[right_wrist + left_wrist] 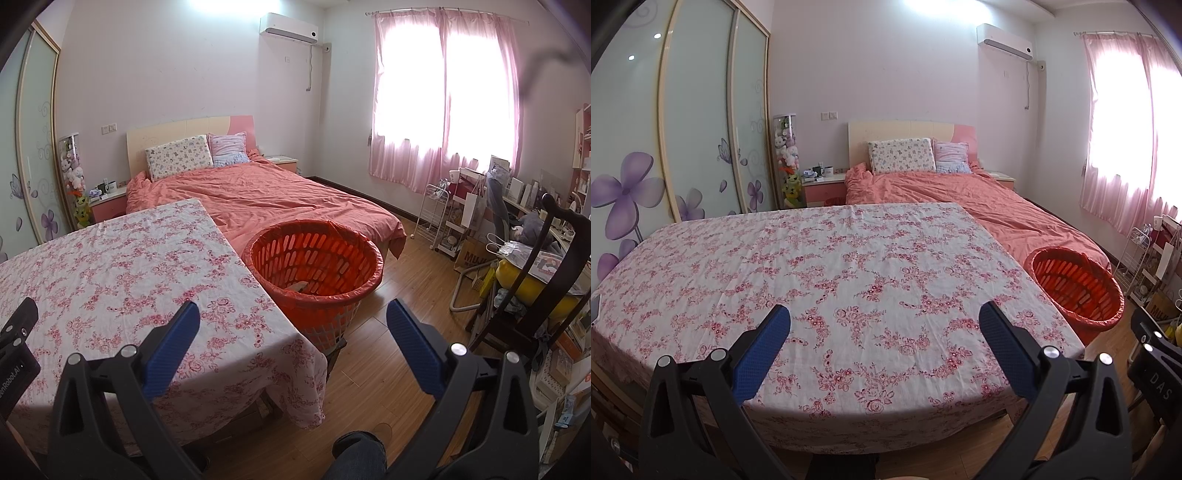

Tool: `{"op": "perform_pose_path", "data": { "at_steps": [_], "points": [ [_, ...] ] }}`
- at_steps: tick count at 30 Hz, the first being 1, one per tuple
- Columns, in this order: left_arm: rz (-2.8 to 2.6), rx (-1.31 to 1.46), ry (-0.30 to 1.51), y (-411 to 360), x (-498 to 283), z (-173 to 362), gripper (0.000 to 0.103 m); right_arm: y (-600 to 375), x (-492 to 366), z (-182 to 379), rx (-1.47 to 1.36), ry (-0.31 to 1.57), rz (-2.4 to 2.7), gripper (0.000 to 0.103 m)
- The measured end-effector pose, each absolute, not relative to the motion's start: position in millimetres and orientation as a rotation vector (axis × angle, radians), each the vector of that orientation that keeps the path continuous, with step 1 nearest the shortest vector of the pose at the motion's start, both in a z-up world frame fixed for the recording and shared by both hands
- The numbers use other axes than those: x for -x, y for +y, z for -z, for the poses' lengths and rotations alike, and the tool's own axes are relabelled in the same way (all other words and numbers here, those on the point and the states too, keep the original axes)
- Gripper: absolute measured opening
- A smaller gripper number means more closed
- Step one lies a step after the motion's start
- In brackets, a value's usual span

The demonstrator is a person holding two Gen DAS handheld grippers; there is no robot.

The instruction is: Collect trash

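— Two blue pads spread wide on the left gripper [884, 317], nothing between; floral table [812, 258] beneath, red basket [1075, 288] off to its right.

— Right gripper [293, 317]?

— Equally wide, empty — basket [316, 266] just ahead, pale scrap [301, 285] inside.

A home bedroom: a made bed [258, 192] with pillows [179, 157], sliding wardrobe [698, 122] and pink curtains [443, 96].

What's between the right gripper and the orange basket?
In the right wrist view, only the tablecloth corner and wood floor lie between the open right gripper and the basket.
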State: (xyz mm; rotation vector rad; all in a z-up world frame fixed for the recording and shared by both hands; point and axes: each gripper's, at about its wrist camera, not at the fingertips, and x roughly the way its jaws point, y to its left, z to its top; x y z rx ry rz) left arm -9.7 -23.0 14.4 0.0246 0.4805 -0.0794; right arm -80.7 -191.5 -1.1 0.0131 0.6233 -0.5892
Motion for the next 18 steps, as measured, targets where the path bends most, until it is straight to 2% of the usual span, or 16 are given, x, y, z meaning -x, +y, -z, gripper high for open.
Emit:
{"op": "perform_pose_path", "data": {
  "at_steps": [18],
  "points": [
    [0.075,-0.022,0.487,-21.9,10.2,-9.9,0.101,-191.3,80.5,1.5,-0.013,0.624,0.589,0.099]
  ]
}}
